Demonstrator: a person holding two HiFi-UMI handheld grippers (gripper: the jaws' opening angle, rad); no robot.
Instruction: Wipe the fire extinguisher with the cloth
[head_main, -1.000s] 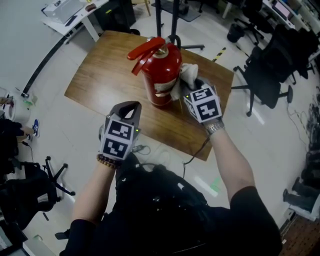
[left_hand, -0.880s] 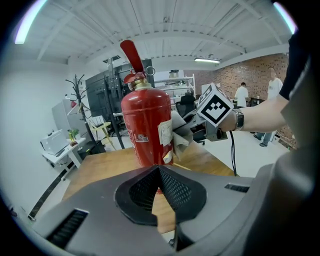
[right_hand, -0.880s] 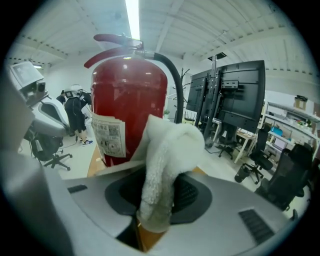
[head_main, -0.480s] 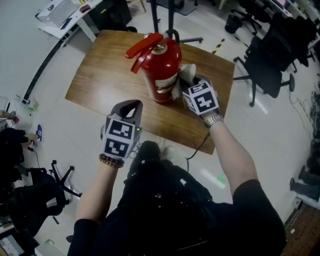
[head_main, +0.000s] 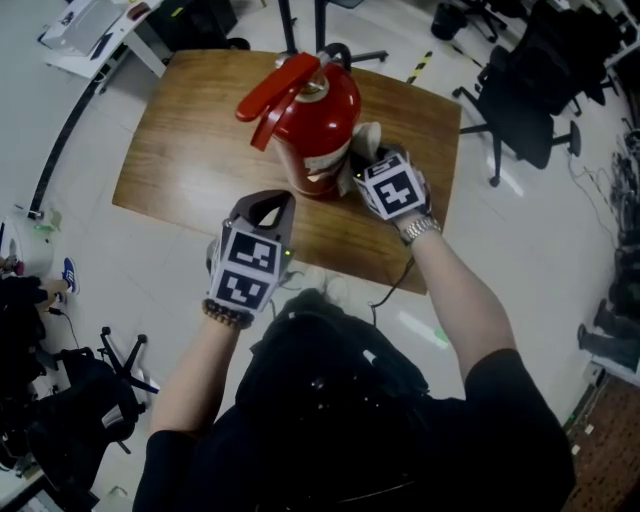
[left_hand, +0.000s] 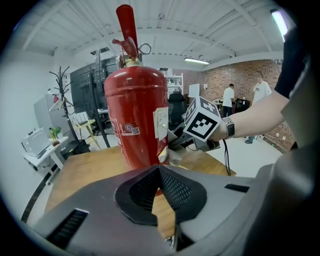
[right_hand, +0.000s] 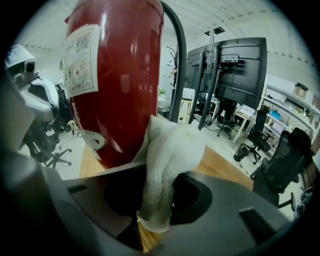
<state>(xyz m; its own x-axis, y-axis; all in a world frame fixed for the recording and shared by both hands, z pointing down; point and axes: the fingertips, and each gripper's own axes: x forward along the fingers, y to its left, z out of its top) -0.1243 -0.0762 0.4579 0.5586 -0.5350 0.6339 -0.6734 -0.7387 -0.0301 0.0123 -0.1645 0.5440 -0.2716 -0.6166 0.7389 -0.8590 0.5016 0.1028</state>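
The fire extinguisher (head_main: 322, 120) stands upright on the wooden surface (head_main: 190, 140). At its lower right side, the right tool (right_hand: 157, 200) clamps the white cloth (right_hand: 167, 165), which seems to touch the red shell. The left tool (left_hand: 159, 169), jaws together and empty, hovers just in front of the extinguisher. A good wipe probably needs steady pressure following the curve, with the empty tool bracing the cylinder against tipping.
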